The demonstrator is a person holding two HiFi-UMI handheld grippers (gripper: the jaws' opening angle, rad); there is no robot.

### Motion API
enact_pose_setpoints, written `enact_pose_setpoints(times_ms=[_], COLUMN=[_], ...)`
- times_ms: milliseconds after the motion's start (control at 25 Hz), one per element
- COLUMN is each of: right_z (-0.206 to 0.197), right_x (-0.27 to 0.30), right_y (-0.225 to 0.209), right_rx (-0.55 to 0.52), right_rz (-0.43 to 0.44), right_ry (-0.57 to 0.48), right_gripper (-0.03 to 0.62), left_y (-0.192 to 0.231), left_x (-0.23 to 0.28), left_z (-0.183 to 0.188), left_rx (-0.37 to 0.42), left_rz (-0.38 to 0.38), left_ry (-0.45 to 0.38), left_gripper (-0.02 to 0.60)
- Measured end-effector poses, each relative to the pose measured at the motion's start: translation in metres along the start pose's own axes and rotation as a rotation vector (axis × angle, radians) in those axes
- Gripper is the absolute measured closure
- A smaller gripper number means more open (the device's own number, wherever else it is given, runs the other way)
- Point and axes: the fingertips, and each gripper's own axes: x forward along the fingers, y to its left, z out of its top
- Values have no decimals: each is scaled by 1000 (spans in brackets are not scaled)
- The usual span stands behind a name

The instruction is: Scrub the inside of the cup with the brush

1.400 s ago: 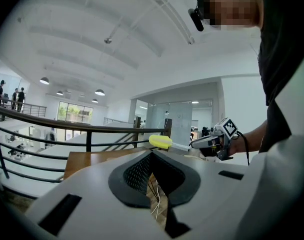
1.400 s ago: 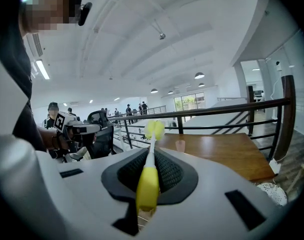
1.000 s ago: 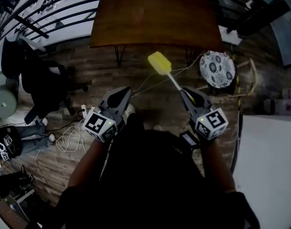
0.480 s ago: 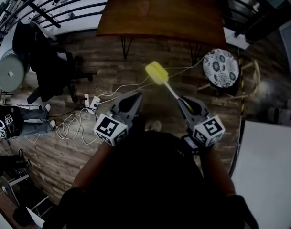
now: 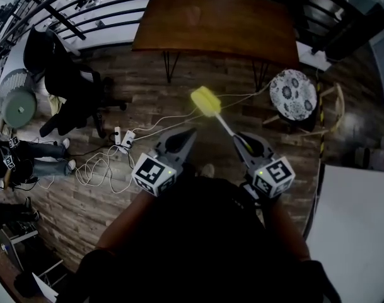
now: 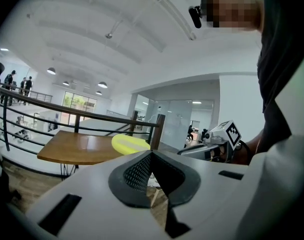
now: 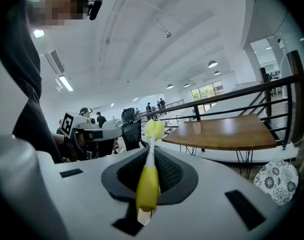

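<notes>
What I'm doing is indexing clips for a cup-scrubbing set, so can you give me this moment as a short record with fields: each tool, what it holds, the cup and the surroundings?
left tongs: shut, nothing between them
right tongs: shut on the handle of the brush, its yellow head sticking out ahead
cup: none in any view
table: wooden, ahead of both tongs, beside a railing
floor: wood planks with white cables, a patterned stool and a black chair
task state: scrubbing not begun

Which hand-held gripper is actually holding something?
The right hand-held gripper: its jaws clamp the yellow brush by its handle. The left hand-held gripper is shut on nothing.
</notes>
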Motion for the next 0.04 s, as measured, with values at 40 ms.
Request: enact_pose_setpoints(times_ms=[40], right_z=[-3], right_x=[0], right_y=[3], right_rx=[10], right_rz=[-1], right_ry=[3], right_gripper=[549], left_y=[-1], left_x=[-3], left_z=[-3], left_rx=[-10], left_rz=[-1], left_ry=[3], left_gripper=[588])
